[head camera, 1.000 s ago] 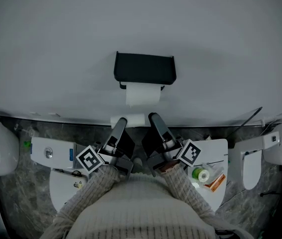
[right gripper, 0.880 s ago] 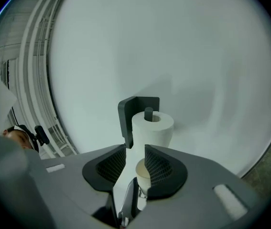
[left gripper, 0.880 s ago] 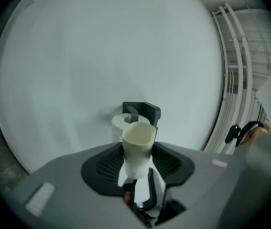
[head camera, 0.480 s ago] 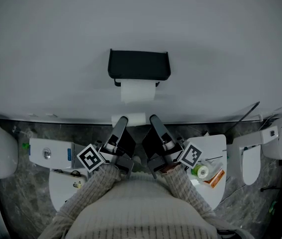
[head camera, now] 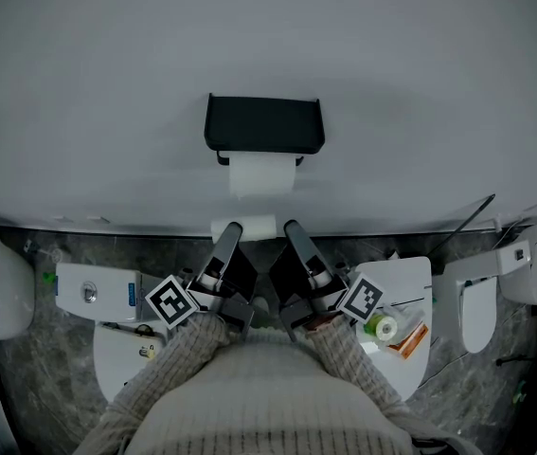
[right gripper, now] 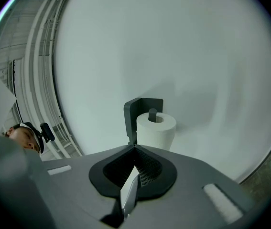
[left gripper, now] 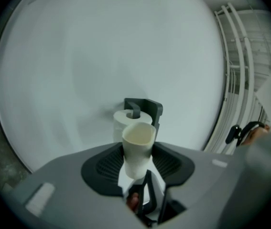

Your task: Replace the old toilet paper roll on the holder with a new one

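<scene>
1. Item: cardboard tube [left gripper: 137, 149], nearly bare, with only a thin white wrap left; judged to be the old roll. Location: between the pads of the left gripper [head camera: 232, 229], lying crosswise, below the holder [head camera: 264, 126] in the head view and apart from it.
2. Item: toilet paper roll [head camera: 261, 175], white and plump, seated on the peg of the black holder against the wall [head camera: 391, 83]; judged to be the new one, already mounted.
3. Handling, tube: very light, hollow, thin-walled. Easily crushed; rim looks a little out of round. Best taken across the middle of its length with gentle pressure. Matt card, so unlikely to slip.
4. Handling, roll: light, soft, compressible. Outer sheets likely to tear or unwind if pinched. Best taken across the full body, or slid along the peg by its ends.
5. Left gripper jaws: fairly wide, 1 pad on each side of the tube, closed on it.
6. Right gripper [head camera: 293, 227] jaws: fully together, pads meeting. 1 thin white strip [right gripper: 129, 192] caught edge-on between them, probably a sheet of tissue, not certain. Apart from roll and holder.
</scene>
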{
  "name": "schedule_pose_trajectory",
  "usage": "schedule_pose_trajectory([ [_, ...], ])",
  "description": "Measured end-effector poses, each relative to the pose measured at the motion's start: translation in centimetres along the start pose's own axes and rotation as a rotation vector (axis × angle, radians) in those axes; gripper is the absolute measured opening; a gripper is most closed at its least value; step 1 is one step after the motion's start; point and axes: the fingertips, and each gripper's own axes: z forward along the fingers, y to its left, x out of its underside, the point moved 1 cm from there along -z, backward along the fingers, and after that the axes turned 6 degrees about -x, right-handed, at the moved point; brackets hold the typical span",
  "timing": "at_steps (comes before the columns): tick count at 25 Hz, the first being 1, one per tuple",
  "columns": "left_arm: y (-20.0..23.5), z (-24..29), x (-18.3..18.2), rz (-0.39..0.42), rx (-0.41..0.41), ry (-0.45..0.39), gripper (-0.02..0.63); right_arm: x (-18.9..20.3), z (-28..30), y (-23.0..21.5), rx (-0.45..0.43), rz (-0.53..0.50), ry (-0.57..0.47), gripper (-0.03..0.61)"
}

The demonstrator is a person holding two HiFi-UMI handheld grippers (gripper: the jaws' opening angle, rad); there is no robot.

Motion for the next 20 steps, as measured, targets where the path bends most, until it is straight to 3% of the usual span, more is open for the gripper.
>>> schedule_pose_trajectory([
  [20,0.29,-0.12,0.22,0.003,-0.011,0.002,0.175,0.02,-0.58,-0.52,0.022,0.013,-0.007,0.000],
])
